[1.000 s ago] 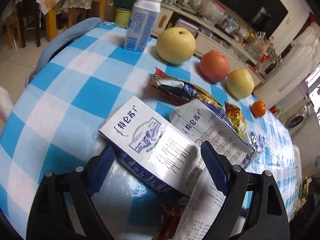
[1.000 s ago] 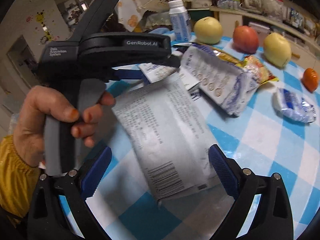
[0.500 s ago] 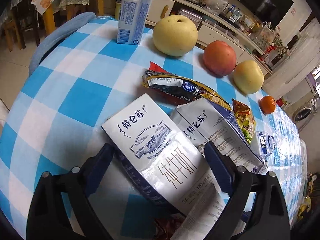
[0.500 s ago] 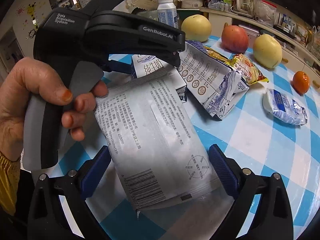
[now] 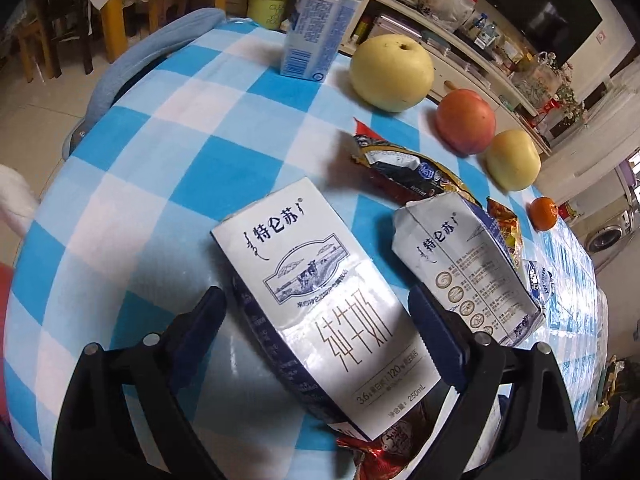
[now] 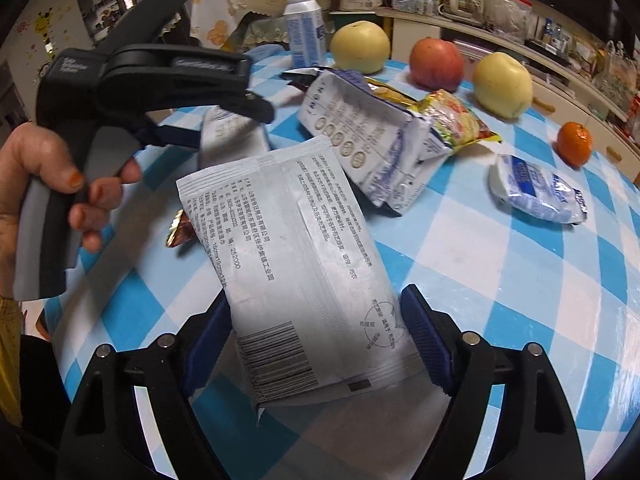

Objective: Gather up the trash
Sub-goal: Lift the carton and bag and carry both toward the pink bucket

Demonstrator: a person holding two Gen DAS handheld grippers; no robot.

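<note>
A white milk carton (image 5: pixel 324 296) lies flat on the blue checked table between the fingers of my open left gripper (image 5: pixel 320 316); it also shows in the right wrist view (image 6: pixel 232 136). A crushed second carton (image 5: pixel 464 264) lies to its right, also in the right wrist view (image 6: pixel 372 140). My right gripper (image 6: pixel 316 324) is open around a flat white wipes packet (image 6: pixel 296 272); its blue pads sit close to both edges. Snack wrappers (image 5: pixel 408 168) lie behind the cartons. A white-blue packet (image 6: pixel 536 192) lies at the right.
A milk bottle (image 5: pixel 320 24), a pear (image 5: pixel 392 72), a red apple (image 5: pixel 466 120), a yellow apple (image 5: pixel 514 160) and an orange (image 5: pixel 544 212) stand along the table's far side. A red wrapper (image 5: pixel 384 444) lies under the carton's near end. Shelves stand behind.
The left gripper has moved forward along the carton. The right gripper has narrowed around the wipes packet, and the left hand has drawn away to the left.
</note>
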